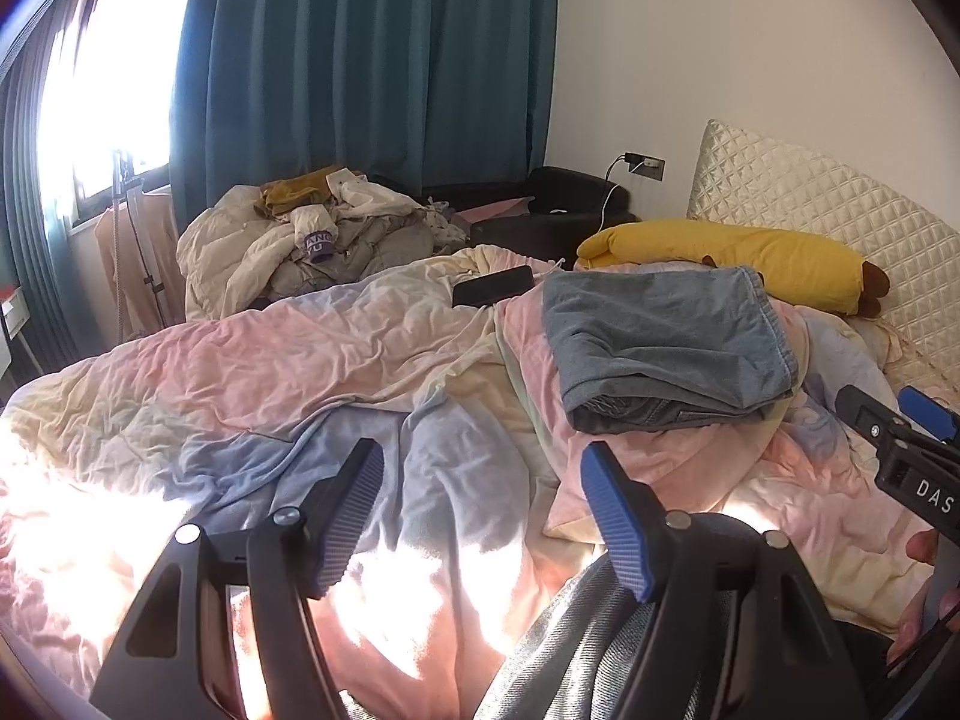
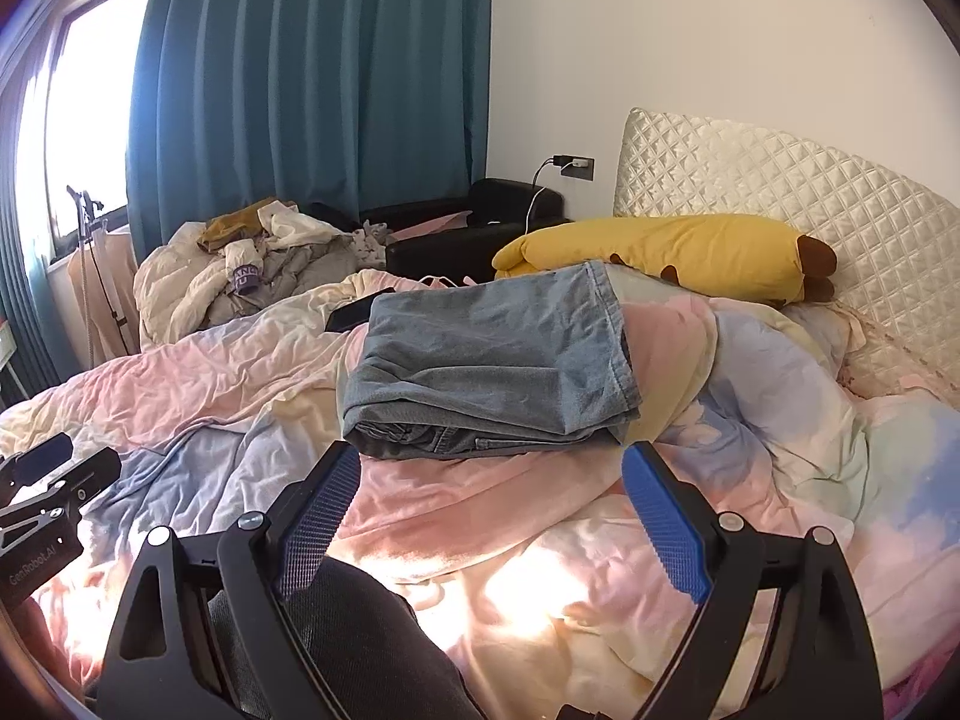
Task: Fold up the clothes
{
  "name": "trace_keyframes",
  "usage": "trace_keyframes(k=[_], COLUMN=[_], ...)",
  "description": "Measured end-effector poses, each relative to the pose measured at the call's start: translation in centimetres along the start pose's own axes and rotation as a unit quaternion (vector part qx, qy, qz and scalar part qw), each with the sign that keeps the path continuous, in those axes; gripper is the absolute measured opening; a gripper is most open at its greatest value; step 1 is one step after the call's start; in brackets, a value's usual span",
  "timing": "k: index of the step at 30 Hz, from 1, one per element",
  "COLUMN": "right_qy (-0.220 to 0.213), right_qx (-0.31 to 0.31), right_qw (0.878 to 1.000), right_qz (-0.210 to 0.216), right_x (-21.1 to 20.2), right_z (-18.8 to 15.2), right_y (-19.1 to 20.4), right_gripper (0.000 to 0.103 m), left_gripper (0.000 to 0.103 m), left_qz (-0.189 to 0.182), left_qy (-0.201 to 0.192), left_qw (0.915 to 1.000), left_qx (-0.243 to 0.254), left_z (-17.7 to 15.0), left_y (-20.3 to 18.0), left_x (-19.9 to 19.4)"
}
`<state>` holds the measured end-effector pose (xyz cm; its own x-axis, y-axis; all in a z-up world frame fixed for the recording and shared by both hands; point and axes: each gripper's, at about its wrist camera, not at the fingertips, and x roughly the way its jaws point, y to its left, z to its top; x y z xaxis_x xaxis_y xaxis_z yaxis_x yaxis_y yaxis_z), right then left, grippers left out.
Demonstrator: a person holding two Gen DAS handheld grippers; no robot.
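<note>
There, the folded jeans [image 2: 489,360] lay on the rumpled pastel quilt [image 2: 600,540], just in front of the yellow plush pillow [image 2: 666,255]. The right gripper [image 2: 489,531] hung just short of them, fingers apart and empty. The left gripper [image 1: 483,516] also stood apart, holding nothing, above the quilt.

Both wrist views look low across the bed [image 1: 300,360], sharing folded jeans [image 2: 492,360].

right tongs [image 1: 918,420]: "DAS" | left tongs [image 2: 42,468]: "GenRobot.AI" | purple cuff [image 1: 318,246]: possibly "ANG"
</note>
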<state>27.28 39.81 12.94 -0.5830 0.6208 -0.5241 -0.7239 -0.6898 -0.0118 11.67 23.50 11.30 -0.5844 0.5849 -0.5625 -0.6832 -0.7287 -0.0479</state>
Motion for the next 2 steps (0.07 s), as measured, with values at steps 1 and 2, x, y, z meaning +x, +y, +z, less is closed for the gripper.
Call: trace_keyframes(k=[1,2], right_qy=[0.001,0.002], right_qx=[0.000,0.001], right_qw=[1.000,1.000], right_qz=[-0.001,-0.001], right_x=[-0.01,-0.01], right_z=[-0.03,-0.05], right_y=[-0.05,-0.09], right_gripper=[0.090,0.090], left_gripper=[0.070,0.070], left_qz=[-0.001,-0.002], left_qy=[0.001,0.001], left_qw=[1.0000,1.0000], left_qx=[-0.002,-0.003], left_z=[0.00,0.02], left_y=[0.09,0.14], left_x=[-0.01,0.01])
